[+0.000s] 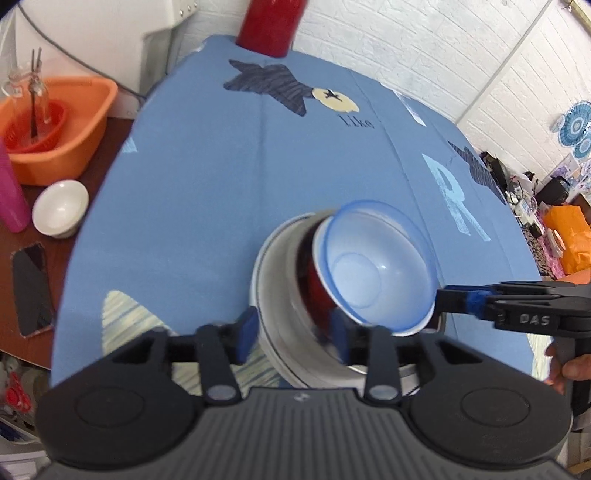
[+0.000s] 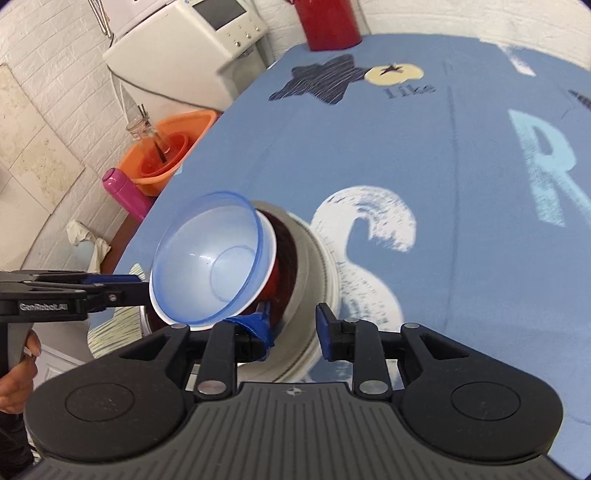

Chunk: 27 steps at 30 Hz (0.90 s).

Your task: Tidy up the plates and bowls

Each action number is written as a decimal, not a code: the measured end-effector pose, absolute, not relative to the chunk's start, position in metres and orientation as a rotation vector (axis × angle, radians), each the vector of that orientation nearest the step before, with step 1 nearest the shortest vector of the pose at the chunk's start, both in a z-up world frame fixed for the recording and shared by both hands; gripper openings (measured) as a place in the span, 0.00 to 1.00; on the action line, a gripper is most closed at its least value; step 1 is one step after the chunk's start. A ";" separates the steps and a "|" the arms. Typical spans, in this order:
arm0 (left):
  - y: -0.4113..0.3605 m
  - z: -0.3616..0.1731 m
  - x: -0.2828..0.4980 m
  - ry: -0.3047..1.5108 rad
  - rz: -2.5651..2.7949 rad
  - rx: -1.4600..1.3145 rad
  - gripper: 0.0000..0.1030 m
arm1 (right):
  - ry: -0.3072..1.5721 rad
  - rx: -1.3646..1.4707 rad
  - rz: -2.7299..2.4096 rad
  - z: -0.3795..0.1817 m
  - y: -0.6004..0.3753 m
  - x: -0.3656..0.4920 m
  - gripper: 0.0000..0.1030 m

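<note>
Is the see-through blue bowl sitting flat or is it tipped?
Tipped. The blue bowl leans on its side in the stack, its opening facing the cameras, not the ceiling. It looks empty.

The table (image 1: 207, 192) was covered by a blue printed cloth. A stack of bowls (image 1: 288, 295) was set on it near the front, and a red container (image 1: 271, 26) at the far edge.

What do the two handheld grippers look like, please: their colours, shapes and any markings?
Both are black plastic with a ribbed grey deck, two round black discs and silver pivot pins. The jaws carry blue pads. The left gripper shows "GenRobot.AI" in white on its side in the right wrist view. The right gripper shows raised letters "DAS" in the left wrist view.
</note>
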<state>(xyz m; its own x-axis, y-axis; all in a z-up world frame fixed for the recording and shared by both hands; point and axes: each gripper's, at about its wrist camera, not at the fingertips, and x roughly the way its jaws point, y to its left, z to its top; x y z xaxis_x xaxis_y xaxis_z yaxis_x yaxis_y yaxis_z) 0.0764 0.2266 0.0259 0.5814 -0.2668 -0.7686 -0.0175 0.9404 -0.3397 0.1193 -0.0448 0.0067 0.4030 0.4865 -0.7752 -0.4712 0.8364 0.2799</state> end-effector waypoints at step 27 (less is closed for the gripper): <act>0.105 0.047 -0.052 0.610 -0.074 -0.155 0.63 | 0.727 0.480 0.338 -0.029 -0.138 0.000 0.18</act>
